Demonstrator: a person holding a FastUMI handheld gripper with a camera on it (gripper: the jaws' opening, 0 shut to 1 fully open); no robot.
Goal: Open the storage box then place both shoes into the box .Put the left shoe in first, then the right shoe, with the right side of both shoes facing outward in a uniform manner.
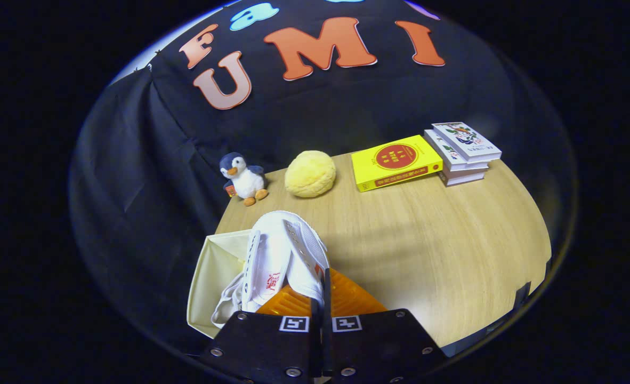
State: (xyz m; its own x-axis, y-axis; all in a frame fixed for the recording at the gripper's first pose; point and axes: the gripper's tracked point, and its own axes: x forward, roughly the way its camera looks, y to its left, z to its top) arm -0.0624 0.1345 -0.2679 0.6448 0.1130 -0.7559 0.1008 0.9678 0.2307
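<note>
While the hand-held gripper (320,320) clamps a white shoe (285,256) between nearly closed fingers, the shoe hangs over the cream storage box (211,282) at the tabletop (443,240) edge, another shoe (228,304) inside.

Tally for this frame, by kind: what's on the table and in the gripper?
Shoes: 2, white; one gripped by the shut fingers, one inside the box
Storage boxes: 1, open
Books: 3; yellow one, stack of two
Plush toys: 2; penguin, yellow round one
Total: 8
</note>
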